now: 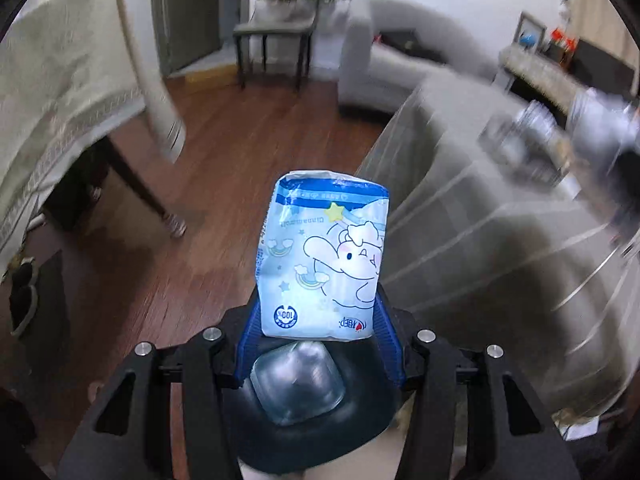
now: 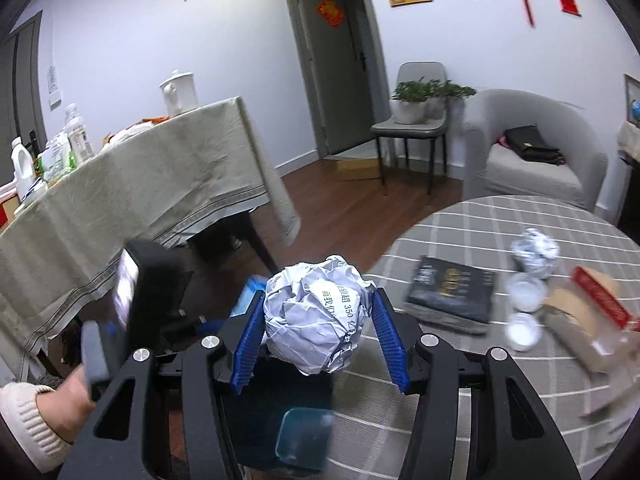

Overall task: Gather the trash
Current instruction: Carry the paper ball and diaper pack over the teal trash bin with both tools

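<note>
Right gripper point(image 2: 316, 320) clamping crumpled paper ball point(image 2: 316, 316), round checked table point(image 2: 480, 216) beside

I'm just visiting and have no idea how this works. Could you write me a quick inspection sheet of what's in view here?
Surface: round table, grey checked cloth.
Job's things: tissue pack; paper ball; bin beneath.
Clutter: foil ball, black booklet, two lids, cardboard.
Grippers: left claw shut on pack; right claw shut on ball.
Cables: nothing seen.
Surroundings: draped table, armchair, chair with plants, door.
</note>
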